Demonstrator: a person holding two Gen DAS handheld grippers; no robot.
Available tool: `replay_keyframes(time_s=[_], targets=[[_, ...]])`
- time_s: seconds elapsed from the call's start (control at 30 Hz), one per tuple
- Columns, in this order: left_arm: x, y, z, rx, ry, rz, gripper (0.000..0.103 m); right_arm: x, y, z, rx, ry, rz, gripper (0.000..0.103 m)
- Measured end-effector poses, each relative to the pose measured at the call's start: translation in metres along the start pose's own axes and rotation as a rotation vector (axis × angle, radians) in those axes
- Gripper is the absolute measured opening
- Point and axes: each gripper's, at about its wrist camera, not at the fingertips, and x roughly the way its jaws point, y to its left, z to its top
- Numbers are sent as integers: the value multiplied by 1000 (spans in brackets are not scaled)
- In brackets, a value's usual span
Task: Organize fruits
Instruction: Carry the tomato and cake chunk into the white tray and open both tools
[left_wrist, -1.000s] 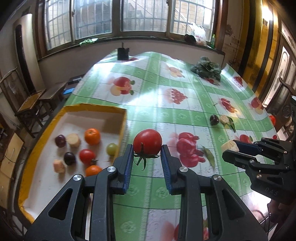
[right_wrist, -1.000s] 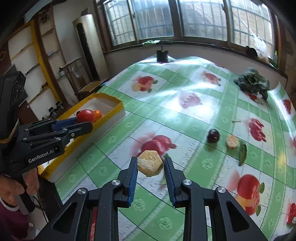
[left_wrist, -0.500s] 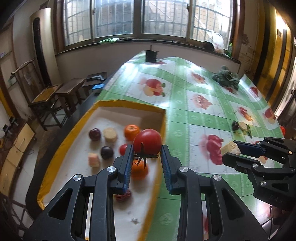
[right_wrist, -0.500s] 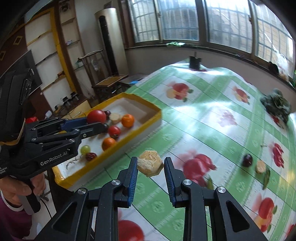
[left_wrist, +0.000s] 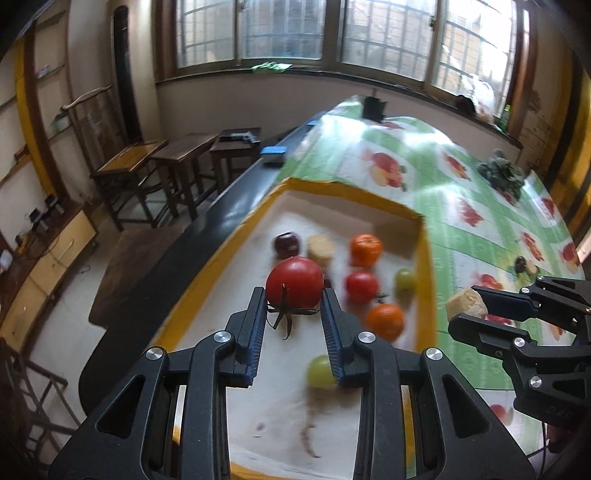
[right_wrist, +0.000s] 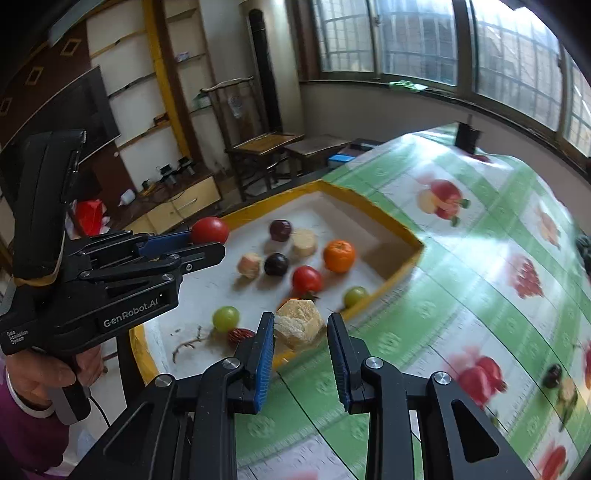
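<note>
My left gripper (left_wrist: 294, 301) is shut on a red tomato (left_wrist: 294, 282) with its green stem hanging down, held above the white floor of the yellow-rimmed tray (left_wrist: 343, 192). In the right wrist view that left gripper (right_wrist: 207, 240) shows at the left with the tomato (right_wrist: 209, 229) over the tray (right_wrist: 369, 205). My right gripper (right_wrist: 301, 328) is shut on a beige faceted chunk (right_wrist: 300, 323), hovering over the tray's near rim; this right gripper (left_wrist: 480, 306) with the chunk (left_wrist: 466, 304) appears at the right of the left wrist view. Several fruits lie in the tray: oranges, a tomato, plums, green grapes.
The green fruit-print tablecloth (right_wrist: 480, 277) holds a dark plum (right_wrist: 552, 376) and a beige piece at the right. Leafy greens (left_wrist: 500, 173) and a dark cup (left_wrist: 373, 107) sit at the far end. Chairs (left_wrist: 125, 166) and benches stand left of the table; a hand (right_wrist: 40, 373) holds the left gripper.
Both grippers have swung left from over the tablecloth to the tray, each keeping hold of its item. The left one now hangs over the tray floor, the right one over its near rim.
</note>
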Motion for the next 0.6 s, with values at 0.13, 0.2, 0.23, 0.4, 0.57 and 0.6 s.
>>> replay_keyframes(time_s=[0.13, 0.2, 0.23, 0.4, 0.57, 0.6], targets=[[9, 14, -6, -20, 26, 13, 29, 23, 10, 11, -21, 29, 33, 28], [14, 18, -8, -25, 39, 18, 29, 35, 15, 16, -32, 44, 49, 28], [17, 20, -9, -26, 45, 19, 29, 41, 17, 18, -36, 52, 58, 28], [28, 23, -14, -27, 74, 28, 29, 70, 26, 26, -63, 93, 83, 28], [37, 27, -16, -33, 92, 38, 29, 96, 32, 29, -97, 144, 76, 28], [38, 27, -16, -32, 94, 38, 29, 100, 33, 29, -99, 150, 76, 28]])
